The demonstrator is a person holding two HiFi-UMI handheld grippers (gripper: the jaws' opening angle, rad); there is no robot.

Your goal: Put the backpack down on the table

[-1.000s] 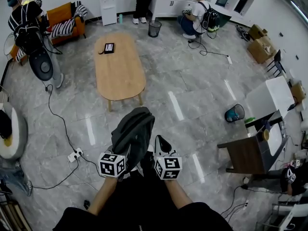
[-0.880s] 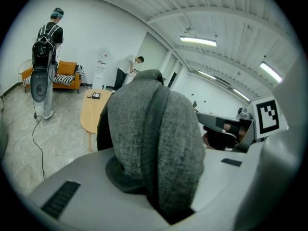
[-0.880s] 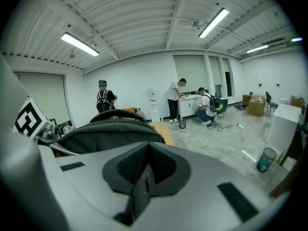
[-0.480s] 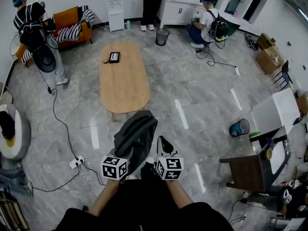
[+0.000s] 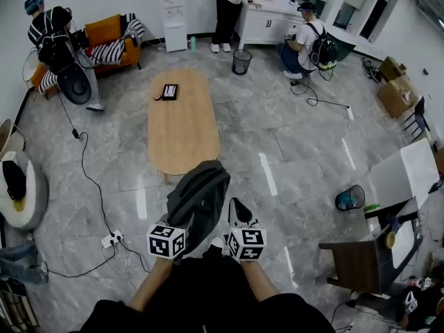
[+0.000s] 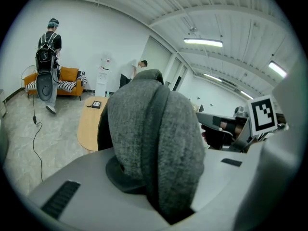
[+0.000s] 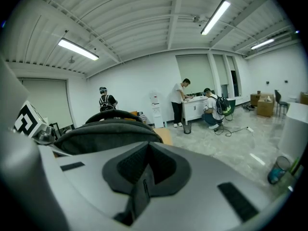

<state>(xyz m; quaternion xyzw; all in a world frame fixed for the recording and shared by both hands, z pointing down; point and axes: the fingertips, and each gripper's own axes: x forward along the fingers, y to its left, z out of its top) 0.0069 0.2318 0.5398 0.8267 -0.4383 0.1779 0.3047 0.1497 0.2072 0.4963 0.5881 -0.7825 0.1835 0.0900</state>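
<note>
A dark grey backpack (image 5: 198,198) hangs in front of me over the tiled floor, short of the near end of the oval wooden table (image 5: 184,127). My left gripper (image 5: 182,222) is shut on its thick padded grey strap (image 6: 161,143), which fills the left gripper view. My right gripper (image 5: 236,217) sits just right of the bag. In the right gripper view its jaws (image 7: 144,177) are closed on a thin black strap, with the backpack's top (image 7: 106,131) to the left. The table (image 6: 89,124) shows ahead past the bag.
A small black item (image 5: 169,91) lies on the table's far end. A power strip and cable (image 5: 111,240) lie on the floor at left. A blue bin (image 5: 350,198) and dark chair (image 5: 354,255) are right. People stand by the orange sofa (image 5: 104,33) and the far counter (image 5: 267,19).
Both grippers and the backpack have moved forward across the floor, so the table's near end is closer to the bag. The grips look unchanged.
</note>
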